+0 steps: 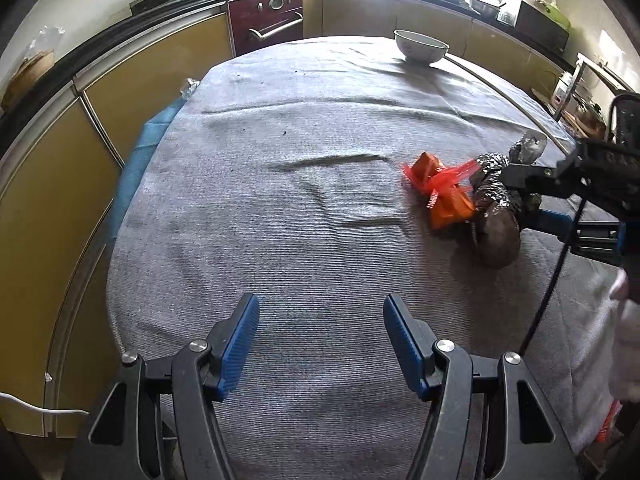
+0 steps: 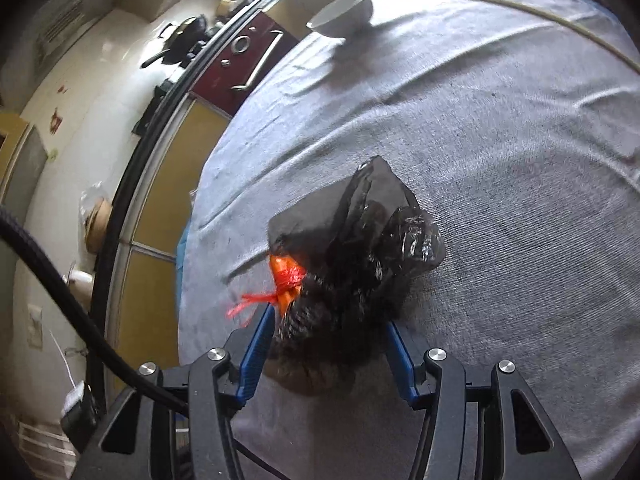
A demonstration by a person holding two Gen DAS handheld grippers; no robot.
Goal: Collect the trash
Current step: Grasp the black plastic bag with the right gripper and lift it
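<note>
Your right gripper (image 2: 328,344) pinches the black bag (image 2: 360,248); your left gripper (image 1: 320,344) is spread, empty. Next, lift toward twelve o'clock.

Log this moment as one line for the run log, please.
task: collect trash | right tongs: around black bag bundle, grip unclear | left tongs: open, empty | orange bag: beside bundle | bowl: far edge

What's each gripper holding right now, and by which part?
Left gripper: nothing, jaws open over the grey cloth. Right gripper: straddles the near end of the black plastic bag; whether the pads actually press it cannot be told.
</note>
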